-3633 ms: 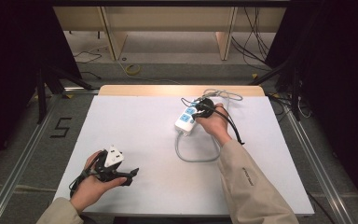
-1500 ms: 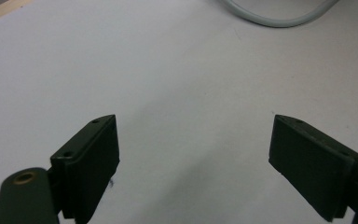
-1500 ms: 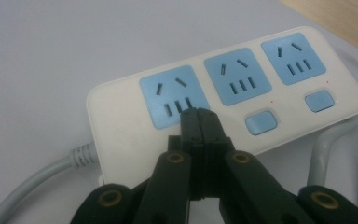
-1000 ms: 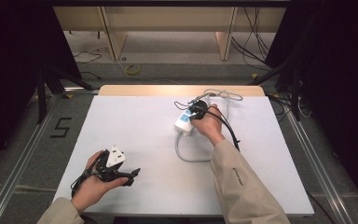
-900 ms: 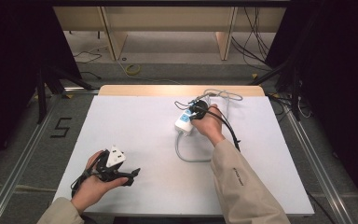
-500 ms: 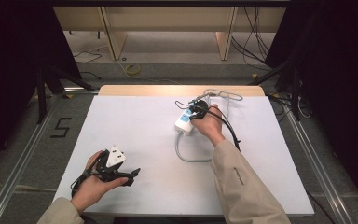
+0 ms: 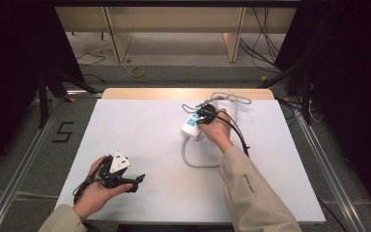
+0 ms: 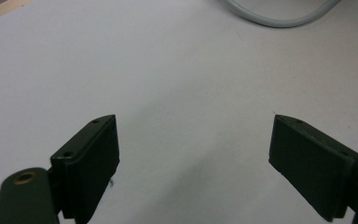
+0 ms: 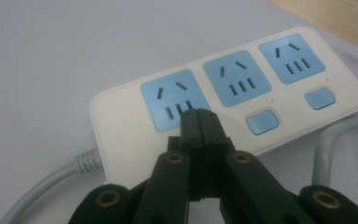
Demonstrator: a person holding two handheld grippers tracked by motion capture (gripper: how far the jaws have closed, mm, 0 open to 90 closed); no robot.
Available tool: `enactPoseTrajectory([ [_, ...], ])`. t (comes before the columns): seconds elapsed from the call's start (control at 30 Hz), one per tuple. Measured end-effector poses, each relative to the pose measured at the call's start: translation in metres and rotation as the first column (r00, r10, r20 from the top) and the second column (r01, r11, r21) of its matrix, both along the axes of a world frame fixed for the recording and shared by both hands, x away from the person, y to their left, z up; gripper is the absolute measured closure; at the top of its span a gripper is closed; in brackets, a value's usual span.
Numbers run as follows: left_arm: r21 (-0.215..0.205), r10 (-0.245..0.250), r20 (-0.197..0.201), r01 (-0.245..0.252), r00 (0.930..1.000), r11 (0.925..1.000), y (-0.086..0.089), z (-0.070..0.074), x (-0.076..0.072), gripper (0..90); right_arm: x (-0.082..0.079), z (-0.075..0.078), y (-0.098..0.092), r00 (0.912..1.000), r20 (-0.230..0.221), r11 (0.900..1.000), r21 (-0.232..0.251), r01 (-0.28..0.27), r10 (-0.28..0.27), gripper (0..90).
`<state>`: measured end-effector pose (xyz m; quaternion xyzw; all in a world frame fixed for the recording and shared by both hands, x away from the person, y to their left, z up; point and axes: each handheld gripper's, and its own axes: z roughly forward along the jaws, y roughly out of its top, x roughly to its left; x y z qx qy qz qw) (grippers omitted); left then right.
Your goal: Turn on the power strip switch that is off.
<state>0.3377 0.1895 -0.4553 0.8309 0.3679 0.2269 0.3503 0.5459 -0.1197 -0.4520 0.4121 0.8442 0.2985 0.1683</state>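
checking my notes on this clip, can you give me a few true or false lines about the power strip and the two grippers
1. The right gripper has its jaws shut, tips over the power strip. True.
2. The power strip has five sockets. False: three blue sockets show in the right gripper view.
3. The left gripper has its jaws wide apart with nothing between them. True.
4. The left gripper is clamped on the grey cable. False: the cable lies well beyond its jaws on the white table.
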Motion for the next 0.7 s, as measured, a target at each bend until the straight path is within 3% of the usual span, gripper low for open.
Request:
enactPoseTrajectory([
  [0.3,-0.001,0.001,0.002,-0.001,1.0,1.0,0.0,0.0,0.0,15.9,-0.008,0.008,-0.01,0.9997,0.024,1.0,0.011,-0.01,0.009,82.1],
  [0.7,0.002,0.005,-0.002,-0.005,1.0,1.0,0.0,-0.001,0.0,15.9,-0.019,0.017,-0.032,0.9999,0.008,0.998,0.067,0.006,-0.007,73.5],
])
